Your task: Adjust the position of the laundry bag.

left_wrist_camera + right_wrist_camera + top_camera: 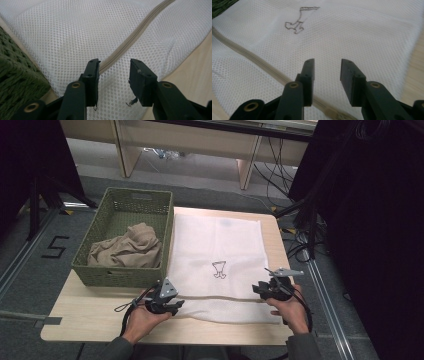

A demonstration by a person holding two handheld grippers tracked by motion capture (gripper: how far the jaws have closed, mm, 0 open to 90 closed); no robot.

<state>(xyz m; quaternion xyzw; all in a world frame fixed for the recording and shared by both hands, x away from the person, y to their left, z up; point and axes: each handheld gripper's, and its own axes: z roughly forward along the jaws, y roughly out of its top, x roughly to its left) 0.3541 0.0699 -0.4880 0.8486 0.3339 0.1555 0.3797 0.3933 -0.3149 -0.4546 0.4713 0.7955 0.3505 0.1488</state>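
A white mesh laundry bag [217, 265] lies flat on the desk [80, 312], just beside a green basket [125, 237] holding a beige cloth [127, 249]. A zip [135, 37] runs across the bag near its front edge. The left tongs [172, 304] sit at the bag's front left corner, the right tongs [260, 289] at its front right. Both pairs stand partly open over the mesh, gripping nothing.
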